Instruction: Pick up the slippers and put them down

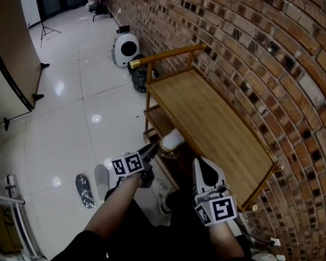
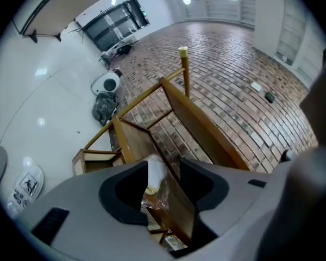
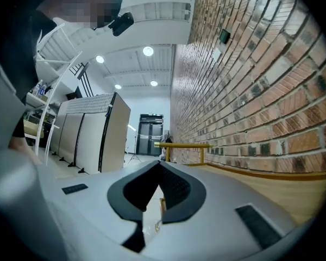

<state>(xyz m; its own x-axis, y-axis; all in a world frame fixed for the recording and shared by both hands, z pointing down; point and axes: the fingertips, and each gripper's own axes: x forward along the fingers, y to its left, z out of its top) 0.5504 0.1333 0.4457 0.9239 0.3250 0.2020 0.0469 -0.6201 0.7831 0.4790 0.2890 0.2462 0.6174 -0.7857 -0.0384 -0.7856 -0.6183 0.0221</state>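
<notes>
"Why is the left gripper (image 2: 164, 165) held so low and canted over?"

"To get under the top board (image 1: 206, 118), I'd say. Its jaws are partly apart. The white slipper (image 2: 155, 170), in clear wrapping, sits just beyond them on the lower shelf (image 1: 158, 121), at the near end of the wooden rack (image 1: 168, 56). It's framed in the gap but not pinched."

"And the other one?"

"The right gripper (image 3: 158, 166) hangs level over the rack's near right end. Its jaws are closed together with nothing in them. I'd guess it's just being kept out of the way."

"Is that one slipper in the wrap, or a pair?"

"I can't tell. The top board hides most of it, and the wrapping crumples over the rest."

"Anything else about?"

"Two flat sole shapes lie on the floor (image 1: 70, 124), left of the person's arm. One is dark (image 1: 86, 191) and one is pale (image 1: 101, 181). They may be slippers too, but they're too small to be sure."
</notes>
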